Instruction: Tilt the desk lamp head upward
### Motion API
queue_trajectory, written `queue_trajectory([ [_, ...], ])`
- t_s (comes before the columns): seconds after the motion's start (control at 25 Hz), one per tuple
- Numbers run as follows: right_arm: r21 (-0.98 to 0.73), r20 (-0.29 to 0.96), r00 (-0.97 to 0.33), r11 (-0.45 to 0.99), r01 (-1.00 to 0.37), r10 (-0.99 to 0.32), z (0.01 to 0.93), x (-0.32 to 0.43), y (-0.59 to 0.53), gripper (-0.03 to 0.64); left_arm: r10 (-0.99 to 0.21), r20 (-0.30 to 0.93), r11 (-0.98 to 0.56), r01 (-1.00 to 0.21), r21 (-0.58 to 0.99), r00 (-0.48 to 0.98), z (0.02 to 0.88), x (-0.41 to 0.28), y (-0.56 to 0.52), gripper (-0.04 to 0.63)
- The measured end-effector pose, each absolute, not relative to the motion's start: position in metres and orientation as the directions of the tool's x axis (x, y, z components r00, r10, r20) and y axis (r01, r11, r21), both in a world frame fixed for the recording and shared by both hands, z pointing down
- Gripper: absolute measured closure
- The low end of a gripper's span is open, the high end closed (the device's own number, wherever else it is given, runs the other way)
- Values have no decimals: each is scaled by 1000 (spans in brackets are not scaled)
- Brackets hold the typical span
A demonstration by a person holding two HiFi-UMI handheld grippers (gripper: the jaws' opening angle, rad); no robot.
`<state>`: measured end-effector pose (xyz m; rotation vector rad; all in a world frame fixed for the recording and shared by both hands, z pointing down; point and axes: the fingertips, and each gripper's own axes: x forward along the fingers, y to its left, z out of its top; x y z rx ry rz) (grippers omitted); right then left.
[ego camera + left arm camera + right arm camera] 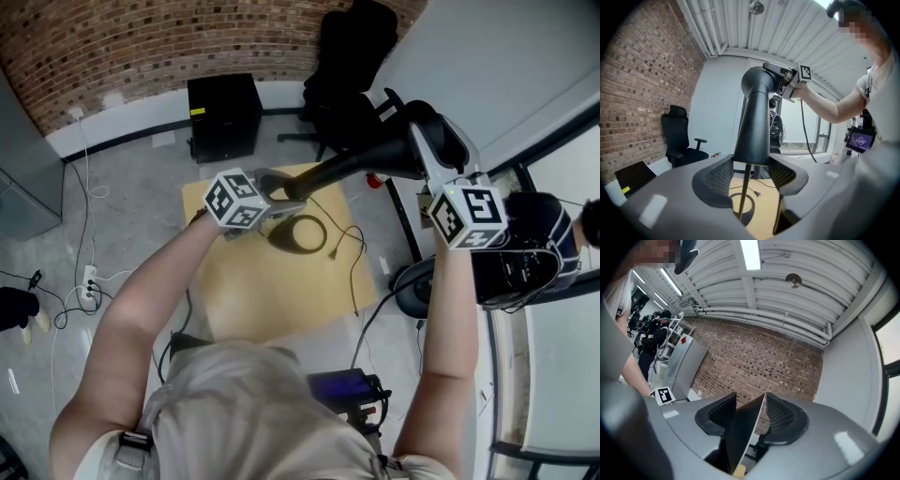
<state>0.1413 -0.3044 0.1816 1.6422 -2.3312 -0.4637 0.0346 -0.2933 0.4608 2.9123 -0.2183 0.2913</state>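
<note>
Left gripper (750, 176) clamped wide on the lamp arm (754, 126).
My right gripper (751, 416) pinches the lamp head (740, 432) more narrowly; its view misses the lamp base (278, 234).

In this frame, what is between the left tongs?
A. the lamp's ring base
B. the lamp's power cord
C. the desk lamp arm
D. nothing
C: in the left gripper view, the left tongs press from both sides on the lower end of the thick black desk lamp arm.
</note>
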Motion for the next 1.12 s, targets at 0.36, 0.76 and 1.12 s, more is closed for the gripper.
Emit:
queue_trajectory([
  [0.36, 356, -58, -288, 250, -900, -956, 169, 153, -286, 374, -233, 189, -951, -264, 161, 954, 475, -7, -292, 360],
  [0.76, 294, -67, -234, 205, -934, -970, 193, 165, -275, 405, -337, 92, -921, -349, 176, 937, 452, -47, -291, 509],
  [1.12, 194, -59, -195, 180, -964, -979, 224, 176, -255, 564, -283, 14, -948, -281, 151, 959, 408, -27, -293, 594],
])
